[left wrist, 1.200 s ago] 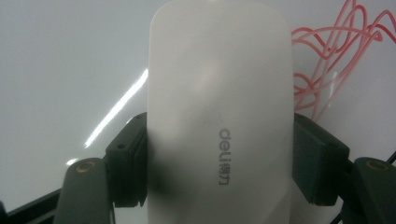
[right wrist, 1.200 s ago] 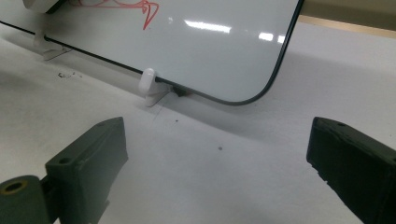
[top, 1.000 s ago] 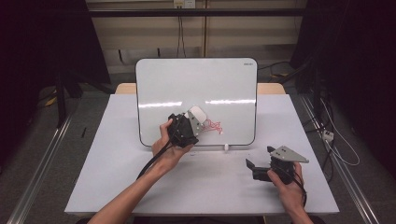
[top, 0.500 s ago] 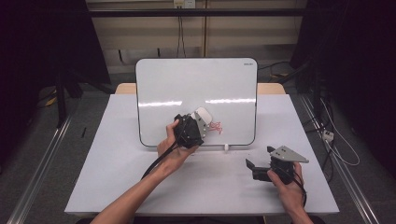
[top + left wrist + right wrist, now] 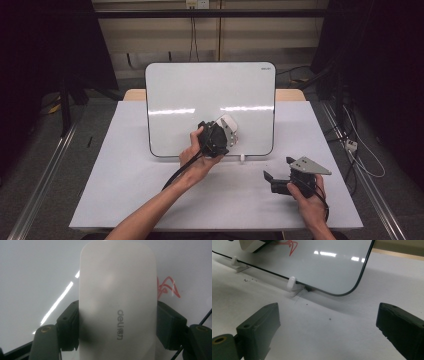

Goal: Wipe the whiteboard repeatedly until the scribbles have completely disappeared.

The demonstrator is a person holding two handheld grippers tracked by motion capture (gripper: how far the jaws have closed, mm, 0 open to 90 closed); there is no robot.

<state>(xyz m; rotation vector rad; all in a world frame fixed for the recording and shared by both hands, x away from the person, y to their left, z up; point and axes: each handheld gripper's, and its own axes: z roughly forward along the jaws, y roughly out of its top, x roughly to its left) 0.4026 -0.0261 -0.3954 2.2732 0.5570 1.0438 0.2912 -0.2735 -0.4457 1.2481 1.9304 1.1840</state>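
We record a white whiteboard eraser (image 5: pixel 117 302), oblong with rounded ends and a grey "deli" logo printed on its back, pressed against the lower middle of the whiteboard (image 5: pixel 200 95). In the high view the eraser (image 5: pixel 229 126) sits just above and to the right of the left gripper (image 5: pixel 220 137), over the board's lower part. The left gripper's two black jaws pinch the eraser at its long sides; in the left gripper view both pads sit tight against its flanks with no gap that we can see.

Just right of the eraser, red marker scribbles (image 5: pixel 168 287) remain on the board surface, partly covered by the eraser's edge. In the right gripper view the same red marks (image 5: pixel 290 245) lie near the board's bottom edge, beside the eraser's corner.

The whiteboard stands tilted back on small white clip feet (image 5: pixel 292 284) on the white table (image 5: pixel 125 180). Ceiling lights reflect as bright streaks across the board.

The right gripper (image 5: pixel 274 181) is held low over the table, well apart from the board's right lower corner, in the person's right hand (image 5: pixel 307 197). Its jaws stand wide apart with nothing between them; we see bare tabletop between the pads. A black cable (image 5: pixel 175 175) trails from the left gripper along the left forearm.
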